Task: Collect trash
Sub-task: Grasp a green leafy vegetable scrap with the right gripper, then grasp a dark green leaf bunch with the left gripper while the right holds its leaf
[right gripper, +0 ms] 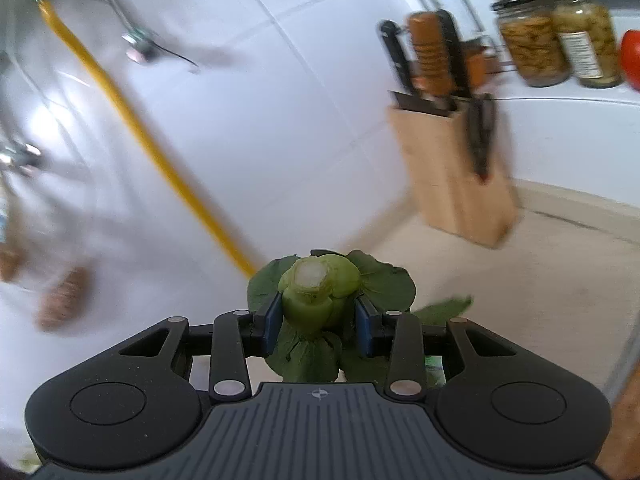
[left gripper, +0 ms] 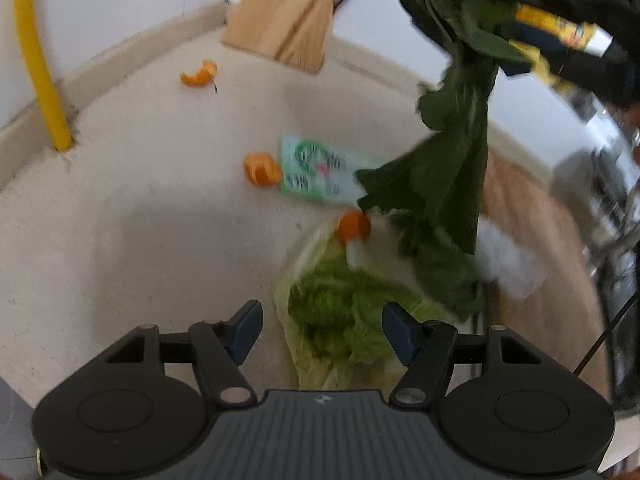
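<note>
Overhead, dark green leafy bok choy (right gripper: 316, 292) clamped at its pale stem between right gripper (right gripper: 318, 322) fingers, above pale crinkled lettuce leaf (left gripper: 336, 320) on speckled beige tabletop (left gripper: 140, 200). Over that lettuce, left gripper (left gripper: 322, 330) fingers apart, empty.

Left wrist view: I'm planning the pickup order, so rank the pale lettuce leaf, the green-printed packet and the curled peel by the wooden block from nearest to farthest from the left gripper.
1. Pale lettuce leaf, between the open left gripper's fingers.
2. Green-printed packet, mid-counter, ahead.
3. Curled peel, far left, near the wooden block.
</note>
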### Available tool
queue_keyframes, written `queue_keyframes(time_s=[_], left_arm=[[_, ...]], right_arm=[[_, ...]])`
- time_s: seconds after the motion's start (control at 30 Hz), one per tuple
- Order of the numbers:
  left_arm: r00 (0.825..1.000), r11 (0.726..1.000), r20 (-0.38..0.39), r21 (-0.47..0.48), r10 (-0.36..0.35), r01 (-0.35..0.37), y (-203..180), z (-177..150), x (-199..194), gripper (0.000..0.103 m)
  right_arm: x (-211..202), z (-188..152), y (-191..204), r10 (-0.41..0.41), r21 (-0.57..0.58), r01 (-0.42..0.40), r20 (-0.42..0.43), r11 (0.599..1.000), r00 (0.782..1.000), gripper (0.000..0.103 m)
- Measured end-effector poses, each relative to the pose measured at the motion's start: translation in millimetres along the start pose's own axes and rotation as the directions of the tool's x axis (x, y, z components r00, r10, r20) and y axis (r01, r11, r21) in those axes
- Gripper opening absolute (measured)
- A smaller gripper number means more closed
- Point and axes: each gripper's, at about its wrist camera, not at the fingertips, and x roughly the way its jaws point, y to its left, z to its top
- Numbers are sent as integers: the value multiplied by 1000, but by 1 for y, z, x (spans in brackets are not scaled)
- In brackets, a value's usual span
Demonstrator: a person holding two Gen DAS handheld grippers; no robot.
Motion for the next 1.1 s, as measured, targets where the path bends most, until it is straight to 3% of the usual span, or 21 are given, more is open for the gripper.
queue_keyframes(time_s=[0.03,0.1,0.13,0.23,0.33,0.37,0.43,0.47,0.5,0.53,0.57,0.63,0.67,0.7,0.73,0.8,0.87,0.93,1.0,1.1], left_arm=[[1000,1000,-5,16,13,-13,-3,-2,5,58],[999,999,3,33,34,-34,-8,-3,10,57],[999,999,11,32,43,-43,-9,-2,10,56],[998,998,53,43,47,-49,-11,1,-3,56],[996,996,71,57,60,-65,-9,0,-14,56],[995,996,79,61,64,-69,-9,0,-17,56],[994,997,96,54,50,-56,-9,1,-23,56],[994,998,107,48,30,-35,-10,2,-26,57],[993,999,115,49,8,-14,-11,3,-28,57],[992,998,122,58,-11,3,-14,4,-29,57],[991,998,131,70,-18,9,-17,4,-30,58],[991,994,131,111,-25,10,-26,4,-27,58],[991,992,132,126,-21,4,-29,4,-25,58],[991,990,136,141,-10,-9,-30,5,-24,58],[990,988,139,155,5,-27,-31,5,-23,58],[986,983,161,169,49,-76,-25,9,-25,59],[978,984,176,116,113,-135,-9,16,-25,61],[971,986,188,53,145,-158,9,19,-28,61],[960,983,211,-17,183,-184,29,20,-32,63],[953,975,211,-74,219,-208,53,18,-29,65]], right_arm=[[-1,-1,1,-10,-7,10,12,1000,1000,45],[0,-5,6,-118,-59,119,25,991,993,45],[-2,-5,7,-115,-58,117,24,992,993,45],[-14,0,1,30,37,-31,30,999,999,45],[-30,8,11,83,-31,-80,93,996,992,44],[-31,9,13,69,-57,-64,97,996,993,43],[-24,7,18,-73,-108,82,86,991,994,36],[-24,6,12,-32,-59,36,70,998,997,19],[-25,8,1,102,48,-104,51,993,994,13],[-26,8,-9,228,155,-236,66,959,971,13],[-28,9,-9,229,162,-241,87,957,970,13],[-28,8,7,-7,2,7,113,1000,994,24],[-24,6,10,-104,-55,110,113,992,988,33],[-18,4,10,-148,-90,154,72,984,986,35],[-14,0,7,-164,-100,167,37,981,986,36],[-5,-10,2,-183,-144,173,-60,974,981,60],[6,-27,4,-272,-230,240,-118,943,955,72],[19,-48,6,-322,-328,256,-166,909,932,77],[31,-61,6,-338,-379,254,-176,890,924,85],[55,-75,1,-369,-427,257,-202,867,907,85]])
